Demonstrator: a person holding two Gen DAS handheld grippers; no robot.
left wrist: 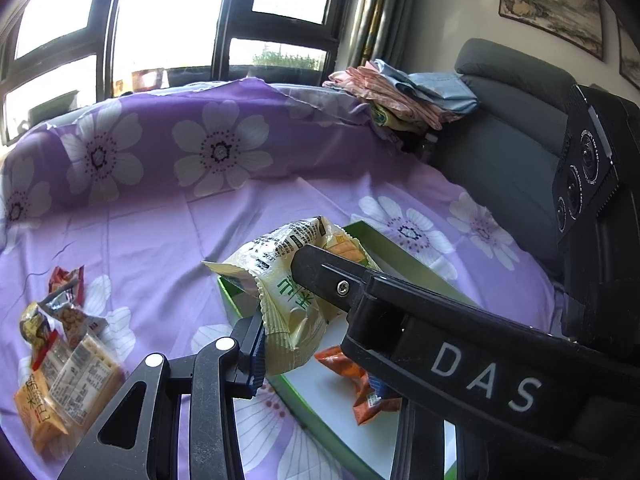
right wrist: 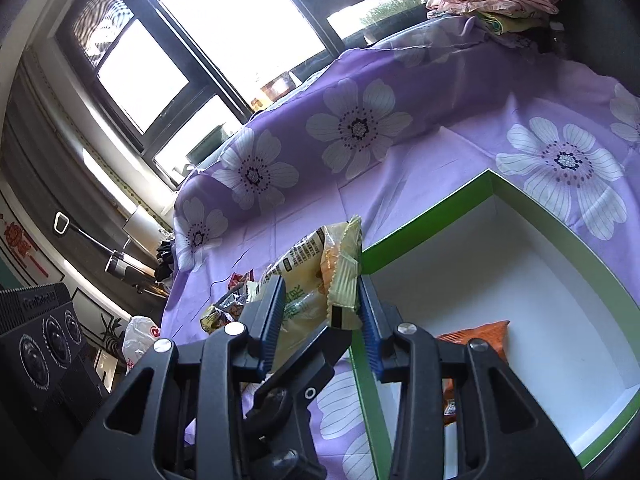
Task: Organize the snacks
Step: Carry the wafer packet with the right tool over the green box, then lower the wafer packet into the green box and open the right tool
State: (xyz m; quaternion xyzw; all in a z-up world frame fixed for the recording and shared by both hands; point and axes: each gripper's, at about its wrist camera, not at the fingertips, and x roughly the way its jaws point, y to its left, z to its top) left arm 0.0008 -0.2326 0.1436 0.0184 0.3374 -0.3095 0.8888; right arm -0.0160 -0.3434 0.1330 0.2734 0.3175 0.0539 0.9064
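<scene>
A pale yellow-green snack bag (left wrist: 288,280) hangs in the air over the left rim of a green-edged white box (left wrist: 404,254). My left gripper (left wrist: 300,328) is shut on the bag's lower crimped edge; only its left blue pad (left wrist: 256,354) shows, the other finger is hidden behind my right gripper's black body. In the right wrist view the right gripper (right wrist: 324,304) is shut on the same bag (right wrist: 312,264), with a left-gripper finger (right wrist: 320,354) reaching in between its pads. An orange packet (right wrist: 480,336) lies inside the box (right wrist: 420,216).
Several loose snack packets (left wrist: 64,360) lie on the purple flowered sheet (left wrist: 168,240) left of the box. Folded clothes (left wrist: 400,96) sit on the raised back edge. A grey sofa (left wrist: 512,140) stands to the right, windows behind.
</scene>
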